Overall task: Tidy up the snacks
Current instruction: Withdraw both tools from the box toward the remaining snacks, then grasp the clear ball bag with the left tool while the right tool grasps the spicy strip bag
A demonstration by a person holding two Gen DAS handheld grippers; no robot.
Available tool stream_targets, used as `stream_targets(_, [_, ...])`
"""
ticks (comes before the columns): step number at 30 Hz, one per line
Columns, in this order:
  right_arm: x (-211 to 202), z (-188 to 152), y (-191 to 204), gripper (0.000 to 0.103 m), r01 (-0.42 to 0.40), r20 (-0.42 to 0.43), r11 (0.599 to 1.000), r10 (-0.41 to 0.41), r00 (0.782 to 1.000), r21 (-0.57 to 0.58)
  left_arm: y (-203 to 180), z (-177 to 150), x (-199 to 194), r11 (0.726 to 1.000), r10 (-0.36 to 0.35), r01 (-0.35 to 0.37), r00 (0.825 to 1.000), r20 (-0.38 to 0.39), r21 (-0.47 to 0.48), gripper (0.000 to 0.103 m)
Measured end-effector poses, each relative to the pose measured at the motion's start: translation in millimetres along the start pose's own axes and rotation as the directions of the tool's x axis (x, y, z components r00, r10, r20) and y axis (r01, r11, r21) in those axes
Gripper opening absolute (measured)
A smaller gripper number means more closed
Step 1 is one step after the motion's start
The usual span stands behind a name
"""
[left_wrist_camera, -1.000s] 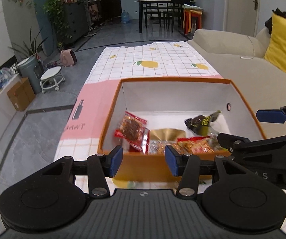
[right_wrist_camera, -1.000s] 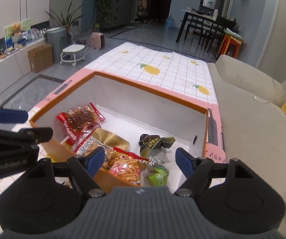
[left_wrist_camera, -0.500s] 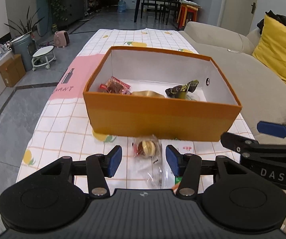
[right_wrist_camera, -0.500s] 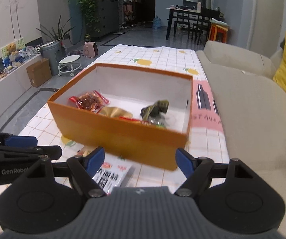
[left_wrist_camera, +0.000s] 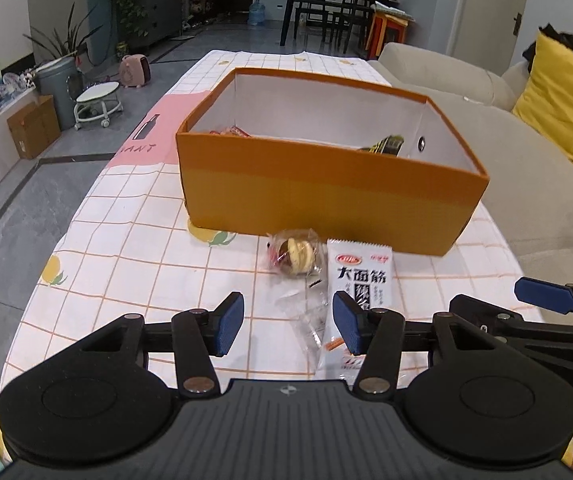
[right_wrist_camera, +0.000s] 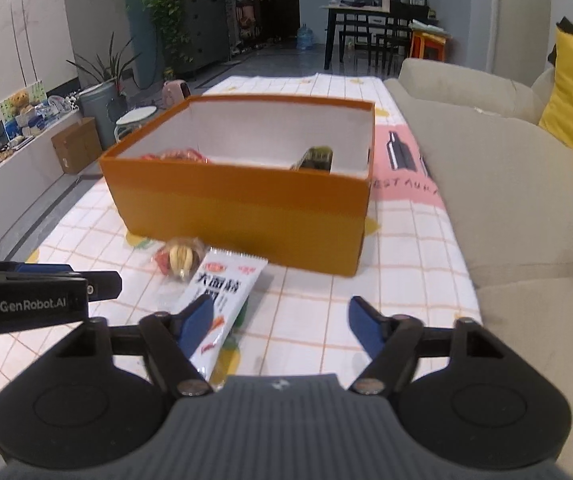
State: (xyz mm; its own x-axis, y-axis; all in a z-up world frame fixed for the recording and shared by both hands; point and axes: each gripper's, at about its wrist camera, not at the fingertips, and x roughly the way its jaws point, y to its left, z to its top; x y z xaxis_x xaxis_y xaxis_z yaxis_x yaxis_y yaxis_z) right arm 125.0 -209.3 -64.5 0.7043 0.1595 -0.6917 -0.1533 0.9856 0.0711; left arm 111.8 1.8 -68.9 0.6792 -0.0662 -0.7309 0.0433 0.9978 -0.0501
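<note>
An orange box (left_wrist_camera: 326, 200) with white inner walls stands on the checked tablecloth; it also shows in the right wrist view (right_wrist_camera: 246, 208). Snack packets lie inside, mostly hidden by its near wall. In front of it lie a clear-wrapped biscuit snack (left_wrist_camera: 296, 256) (right_wrist_camera: 182, 258) and a white packet with black characters (left_wrist_camera: 356, 284) (right_wrist_camera: 222, 292). My left gripper (left_wrist_camera: 288, 322) is open and empty, low over the cloth just short of both. My right gripper (right_wrist_camera: 280, 324) is open and empty, its left finger over the white packet.
A beige sofa (right_wrist_camera: 526, 184) with a yellow cushion (left_wrist_camera: 562, 96) runs along the table's right side. The table's left edge (left_wrist_camera: 82, 208) drops to a grey floor with a stool (left_wrist_camera: 98, 100), bin and carton. A dining table stands far back.
Both grippers have pulled back and down from over the box to low in front of it. The two packets on the cloth have come into view.
</note>
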Motion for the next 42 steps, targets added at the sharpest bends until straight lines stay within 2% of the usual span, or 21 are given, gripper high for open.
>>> stream_targets(7, [21.2,-8.1,4.6,0.069,-0.008,-0.040,1.000,0.008,0.999,-0.003,10.6,-2.7,14.2,0.999,-0.022,0.021,1.000,-0.018,-0.045,0.061])
stream_targets(14, [40.8,-12.6,3.9,0.069,-0.037,-0.081,0.999,0.039,0.996,0.021,11.1,-5.0,33.9,0.999,-0.046,0.044,0.996,-0.073,-0.032,0.061])
stream_targets(19, [52.0,-10.6,2.5,0.069,-0.075,-0.099,0.994,0.083,0.992,0.076,20.4,-2.7,44.5,0.997,-0.055,0.051,0.994,-0.097,-0.051,0.061])
stream_targets(28, [74.6,-4.1,25.8,0.067,-0.128,-0.117,0.989,0.136,0.984,0.067,39.4,3.0,53.7,0.997,-0.010,0.001,0.993,-0.115,-0.080,0.060])
stream_targets(31, [82.1,-3.4,29.8,0.059,-0.127,-0.131,0.990,0.134,0.982,0.061,40.8,1.9,56.7,0.996,-0.014,0.003,0.992,-0.126,-0.084,0.058])
stream_targets(37, [88.7,-5.2,24.1,0.052,-0.159,-0.141,0.982,0.173,0.975,0.105,41.3,0.4,59.5,0.994,-0.039,0.024,0.990,-0.138,-0.106,0.058])
stream_targets(40, [88.6,-5.6,20.8,0.040,-0.190,-0.140,0.971,0.210,0.968,0.142,37.3,-0.5,59.2,0.994,-0.051,0.037,0.988,-0.143,-0.098,0.058])
stream_targets(42, [85.9,-5.2,22.2,0.025,-0.191,-0.131,0.974,0.207,0.970,0.123,33.6,-1.6,57.2,0.995,-0.059,0.046,0.988,-0.144,-0.088,0.058])
